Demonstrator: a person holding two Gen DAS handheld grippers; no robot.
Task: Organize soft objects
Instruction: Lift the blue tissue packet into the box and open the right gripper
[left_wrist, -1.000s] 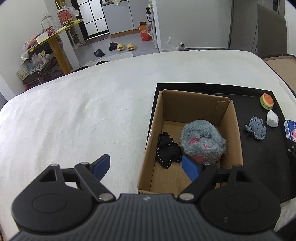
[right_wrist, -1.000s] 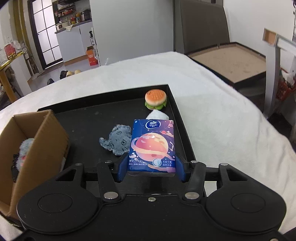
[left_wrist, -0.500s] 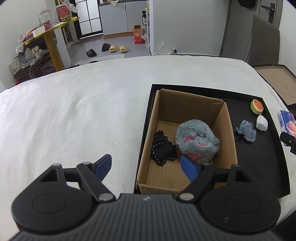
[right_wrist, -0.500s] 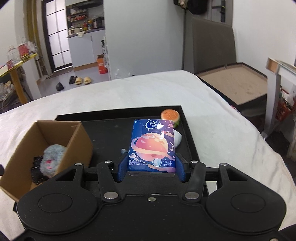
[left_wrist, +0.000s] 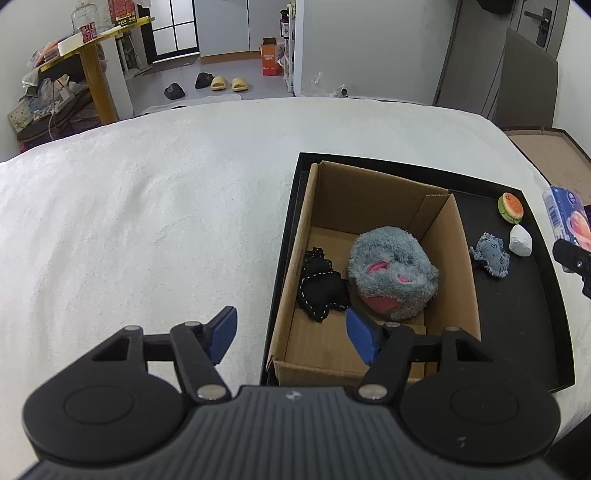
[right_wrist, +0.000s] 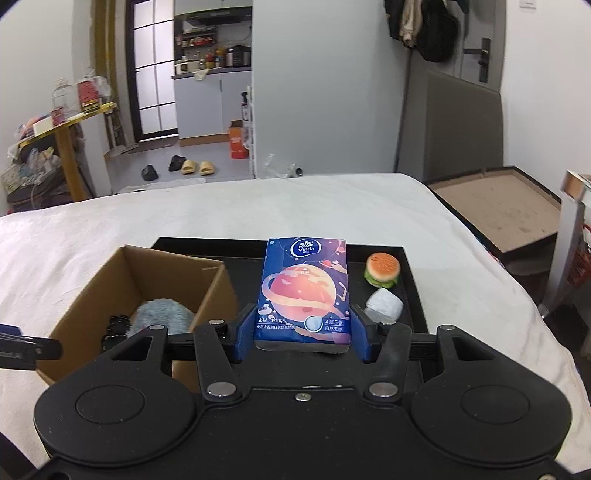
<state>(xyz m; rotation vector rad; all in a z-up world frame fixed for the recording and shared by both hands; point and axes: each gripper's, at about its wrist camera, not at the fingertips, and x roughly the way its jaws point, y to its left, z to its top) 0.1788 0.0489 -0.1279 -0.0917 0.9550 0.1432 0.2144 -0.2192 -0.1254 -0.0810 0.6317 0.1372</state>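
Observation:
My right gripper (right_wrist: 301, 334) is shut on a blue tissue pack (right_wrist: 304, 291) and holds it in the air above the black tray (right_wrist: 413, 306); the pack also shows in the left wrist view (left_wrist: 567, 216). A cardboard box (left_wrist: 384, 206) stands on the tray (left_wrist: 524, 332) and holds a grey plush toy (left_wrist: 393, 271) and a black stitched toy (left_wrist: 321, 286). My left gripper (left_wrist: 291, 334) is open and empty above the box's near left corner. A small grey toy (left_wrist: 493, 254), a white lump (left_wrist: 521, 240) and a burger toy (left_wrist: 511, 208) lie on the tray.
The tray sits on a white bed cover (left_wrist: 147, 221). Beyond the bed are a yellow table (left_wrist: 92, 59), slippers on the floor (left_wrist: 225, 83) and a brown board (right_wrist: 498, 206) to the right.
My right gripper has lifted the tissue pack higher and pulled back from the tray. My left gripper has risen and drawn back a little, staying open.

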